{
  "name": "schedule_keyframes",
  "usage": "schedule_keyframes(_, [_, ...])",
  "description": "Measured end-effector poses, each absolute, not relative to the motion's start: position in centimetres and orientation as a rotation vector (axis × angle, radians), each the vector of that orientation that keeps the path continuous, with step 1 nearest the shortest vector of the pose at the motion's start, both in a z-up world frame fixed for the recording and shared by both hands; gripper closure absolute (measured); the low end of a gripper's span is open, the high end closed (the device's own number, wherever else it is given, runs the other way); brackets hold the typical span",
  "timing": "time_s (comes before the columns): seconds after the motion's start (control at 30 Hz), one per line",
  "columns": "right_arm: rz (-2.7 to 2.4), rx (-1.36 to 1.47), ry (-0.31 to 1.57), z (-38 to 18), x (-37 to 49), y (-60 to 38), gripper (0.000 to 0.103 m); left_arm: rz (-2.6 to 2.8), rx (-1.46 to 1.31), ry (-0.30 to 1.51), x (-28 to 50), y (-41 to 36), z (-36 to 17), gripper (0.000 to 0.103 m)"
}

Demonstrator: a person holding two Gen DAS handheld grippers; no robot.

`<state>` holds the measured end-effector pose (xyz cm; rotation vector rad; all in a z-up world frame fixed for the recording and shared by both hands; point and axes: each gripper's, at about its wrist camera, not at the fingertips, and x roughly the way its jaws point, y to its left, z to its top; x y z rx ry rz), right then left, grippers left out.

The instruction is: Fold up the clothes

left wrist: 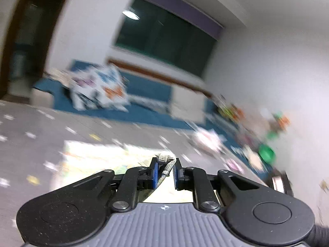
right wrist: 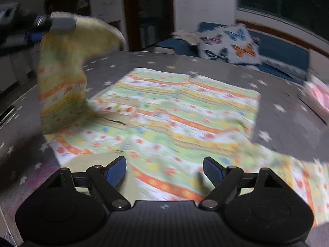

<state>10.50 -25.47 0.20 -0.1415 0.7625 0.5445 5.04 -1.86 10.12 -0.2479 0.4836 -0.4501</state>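
Left gripper clamped on the garment edge, lifting that end above the grey starred table for the fold (blurred); right gripper jaws apart, empty, low over the garment's near part

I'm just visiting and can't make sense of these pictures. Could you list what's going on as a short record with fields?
Garment: striped floral cloth, mostly flat
Surface: grey star-patterned mat
Left gripper: fingers closed on a cloth edge, lifting one part up
Right gripper: fingers open, holding nothing, above the cloth's near edge
Background: butterfly pillow on a blue bench
Picture quality: motion blur in both views
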Motion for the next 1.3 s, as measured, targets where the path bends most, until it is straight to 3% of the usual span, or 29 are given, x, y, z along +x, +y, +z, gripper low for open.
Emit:
schedule_keyframes(0.07, [0.510, -0.114, 0.773, 0.1, 10.5, -27.0, 0.021, -0.494, -0.194, 0.528, 4.8, -4.0, 8.8, 0.061])
schedule_keyframes(0.13, [0.488, -0.098, 0.773, 0.1, 10.2, -28.1, 0.022, -0.520, -0.140, 0.556, 4.2, -5.2, 7.5, 0.051])
schedule_keyframes(0.3, [0.471, -0.033, 0.752, 1.0, 10.0, -29.8, 0.028, -0.468, -0.066, 0.578, 2.8, -4.1, 5.6, 0.048])
schedule_keyframes(0.5, [0.535, 0.007, 0.771, 0.8, 10.3, -28.2, 0.047, -0.282, -0.102, 0.628, 2.4, 2.0, 4.1, 0.046])
schedule_keyframes(0.67, [0.584, -0.002, 0.801, -0.2, 10.9, -25.7, 0.057, -0.199, -0.071, 0.668, 1.8, 4.7, 2.7, 0.043])
schedule_keyframes(0.9, [0.571, -0.058, 0.815, -1.0, 11.3, -23.6, 0.098, -0.170, -0.044, 0.702, 0.4, 5.6, 1.1, 0.043])
schedule_keyframes(1.3, [0.456, -0.106, 0.671, 2.2, 11.2, -24.2, 0.100, -0.174, -0.031, 0.726, 0.8, 5.7, 0.1, 0.043])
